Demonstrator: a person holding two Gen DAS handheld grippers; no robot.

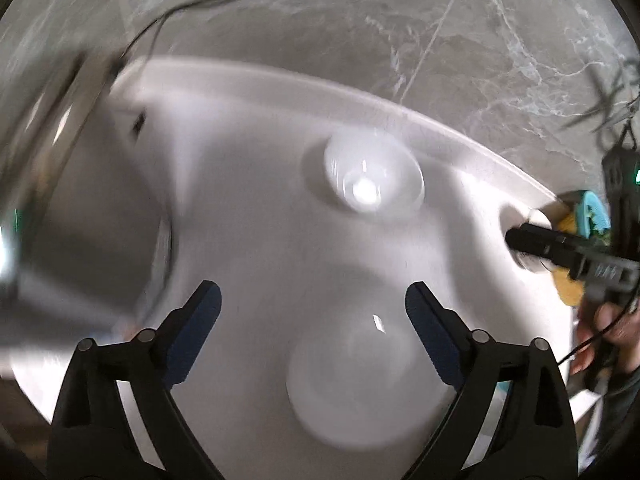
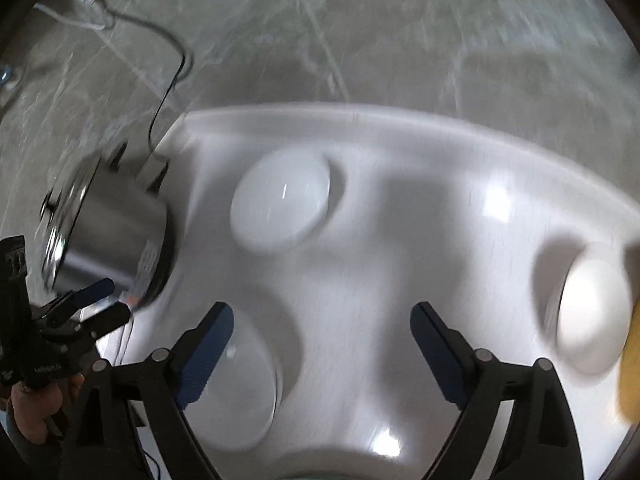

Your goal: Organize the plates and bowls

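We have both grippers above the round white glossy tabletop [image 1: 248, 240], and both views are smeared with motion blur, so edges are soft. The left gripper [image 1: 313, 312] has its blue-padded fingers spread wide with nothing between them; the right gripper [image 2: 322, 334] stands the same, wide and empty.

Dishes, as far as we can make out:
- a white ceramic bowl [image 1: 374, 174], upright, toward the far edge of the table, well apart from the rest;
- a white shallow dish [image 1: 360, 388] directly below the left gripper's open fingers, not touched by them;
- in the right wrist view, a white round plate [image 2: 282, 204] beside a shiny steel cylindrical pot [image 2: 112, 228] at the table's left side;
- a white dish [image 2: 592, 312] near the right rim, next to something yellow [image 2: 632, 344] we cannot identify.

Nothing appears stacked yet; we judge the sorting is still mostly ahead.

Risks we note. The glaze is slick and the rims are thin, so a pinch placed off-centre could let a dish tilt out and chip on the tabletop. The dish near the right rim sits close to the edge: a sideways nudge could push it off. A dark cable [image 2: 168, 92] trails near the pot, and a low sweep might snag it. With both hands over one small table, a collision between grippers is plausible.
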